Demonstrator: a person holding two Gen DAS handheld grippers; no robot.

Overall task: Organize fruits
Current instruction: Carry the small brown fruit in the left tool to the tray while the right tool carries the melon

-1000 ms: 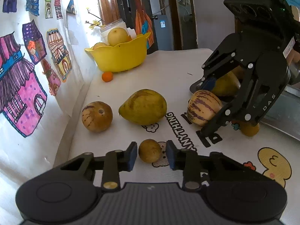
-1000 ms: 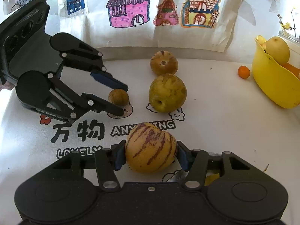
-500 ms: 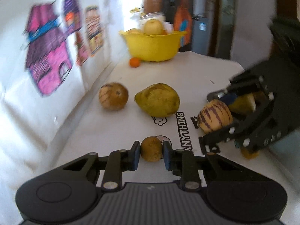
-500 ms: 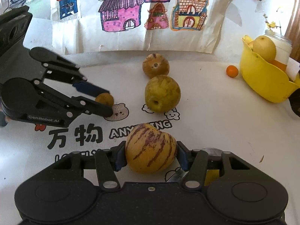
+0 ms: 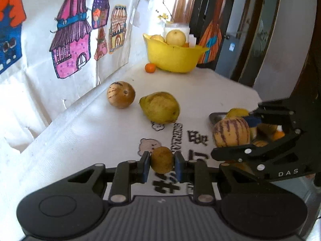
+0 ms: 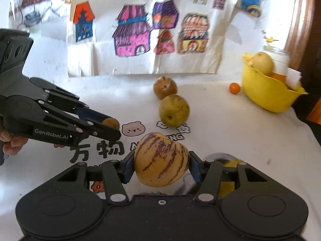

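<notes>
My left gripper (image 5: pixel 161 163) is shut on a small brown kiwi-like fruit (image 5: pixel 162 159) and holds it above the white cloth; it also shows in the right wrist view (image 6: pixel 109 125). My right gripper (image 6: pixel 161 165) is shut on a yellow melon with purple stripes (image 6: pixel 161 159), lifted over a metal tray (image 5: pixel 217 116); the melon also shows in the left wrist view (image 5: pixel 231 132). A green-yellow pear (image 5: pixel 160 107) and a brown round fruit (image 5: pixel 120 94) lie on the cloth (image 5: pixel 90 136). A yellow bowl (image 5: pixel 174 57) with fruit stands at the far end.
A small orange (image 5: pixel 150 67) lies beside the yellow bowl. The wall with house drawings (image 6: pixel 130 38) borders the table. The metal tray holds other yellowish fruit (image 5: pixel 237 112). A white jar (image 5: pixel 177 27) stands behind the bowl.
My left gripper has closed on the small brown fruit and lifted it off the cloth. My right gripper has risen with the striped melon. Both views have swung toward the yellow bowl.
</notes>
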